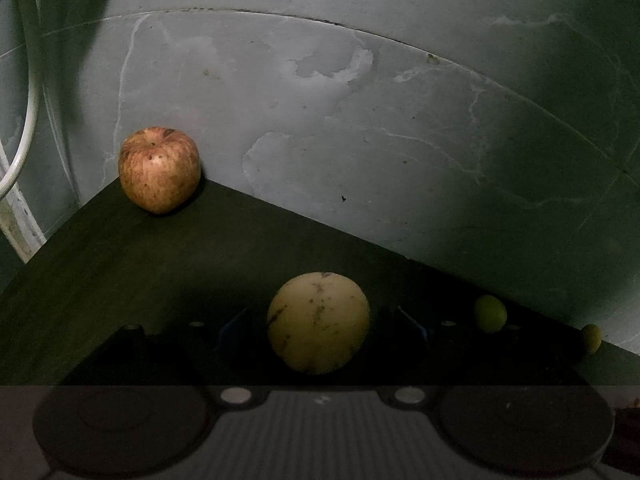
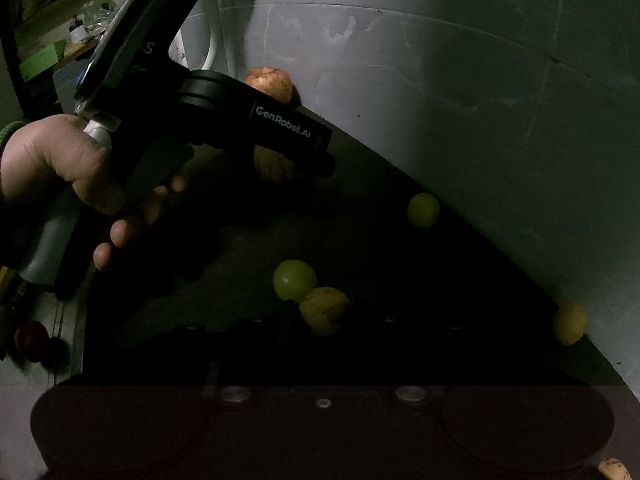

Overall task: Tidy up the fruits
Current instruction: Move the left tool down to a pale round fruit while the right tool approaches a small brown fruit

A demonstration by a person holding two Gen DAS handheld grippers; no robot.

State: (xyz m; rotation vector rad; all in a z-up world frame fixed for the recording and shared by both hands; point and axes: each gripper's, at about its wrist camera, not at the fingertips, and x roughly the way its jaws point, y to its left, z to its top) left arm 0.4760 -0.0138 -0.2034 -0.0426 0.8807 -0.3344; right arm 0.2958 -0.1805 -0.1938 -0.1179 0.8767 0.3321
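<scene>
In the left wrist view a pale yellow round fruit [image 1: 318, 322] sits between the wide-open fingers of my left gripper [image 1: 320, 326], which do not touch it. A red apple [image 1: 159, 169] stands at the dark table's far corner. Two small green fruits [image 1: 490, 313] lie at right. In the right wrist view the left gripper [image 2: 316, 160] hangs over the yellow fruit [image 2: 276, 166], with the apple [image 2: 270, 83] behind. My right gripper [image 2: 320, 322] is dark; its fingers look spread around a yellow lumpy fruit [image 2: 325, 309] next to a green fruit [image 2: 294, 280].
The dark table [image 1: 160, 280] stands against a grey cracked wall [image 1: 360, 100]. Another green fruit [image 2: 423, 209] and a yellow fruit [image 2: 569, 322] lie by the wall edge. A red fruit [image 2: 31, 340] lies off the table at left.
</scene>
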